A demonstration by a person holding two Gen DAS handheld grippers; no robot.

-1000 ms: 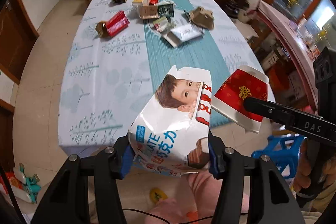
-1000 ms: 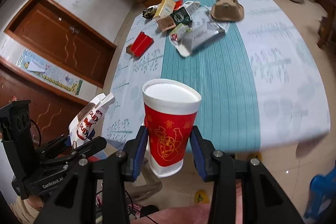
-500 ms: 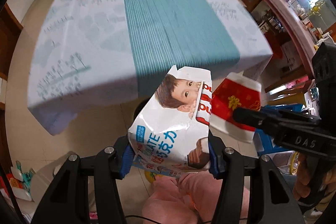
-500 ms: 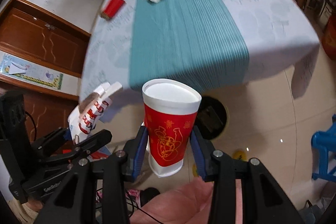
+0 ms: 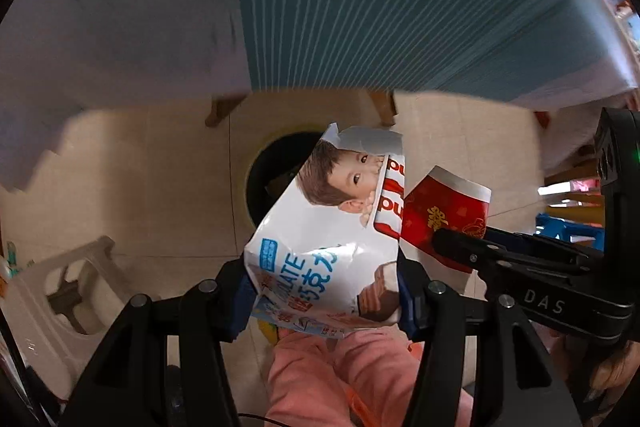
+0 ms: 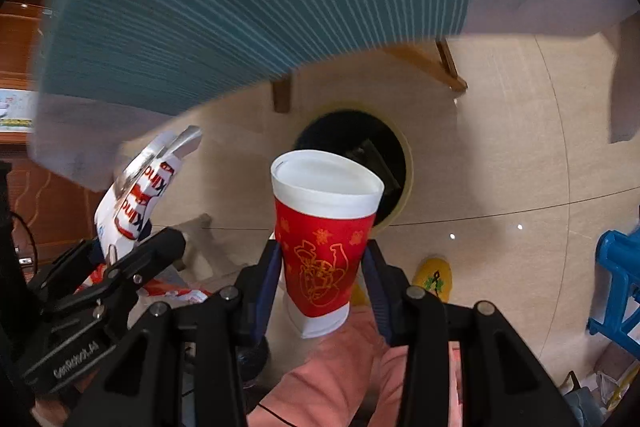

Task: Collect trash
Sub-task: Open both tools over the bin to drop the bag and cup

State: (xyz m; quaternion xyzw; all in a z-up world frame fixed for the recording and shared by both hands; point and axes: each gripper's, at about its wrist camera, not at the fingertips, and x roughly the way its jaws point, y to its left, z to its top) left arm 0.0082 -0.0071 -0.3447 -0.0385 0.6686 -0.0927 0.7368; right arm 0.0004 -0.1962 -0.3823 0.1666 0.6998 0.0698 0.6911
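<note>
My left gripper (image 5: 322, 297) is shut on a crumpled white chocolate wrapper (image 5: 328, 239) printed with a child's picture. In the right wrist view the same wrapper (image 6: 136, 195) shows at the left. My right gripper (image 6: 322, 281) is shut on a red paper cup (image 6: 324, 247) with a white rim, held upright; in the left wrist view the cup (image 5: 444, 219) sits just right of the wrapper. A round black-lined trash bin (image 6: 352, 143) stands on the floor under the table edge, straight beyond the cup. In the left wrist view the bin (image 5: 276, 171) is half hidden behind the wrapper.
The table's teal and white cloth (image 5: 380, 7) hangs over the top of both views, with wooden legs (image 6: 282, 93) beside the bin. A beige plastic stool (image 5: 68, 291) stands at the left, a blue stool (image 6: 618, 287) at the right. A person's pink-clad legs (image 5: 340, 379) and yellow slipper (image 6: 434, 277) are below.
Both grippers have dropped from above the tabletop to below its edge, still holding the wrapper and cup. The tabletop litter has left view and the floor bin has come into sight.
</note>
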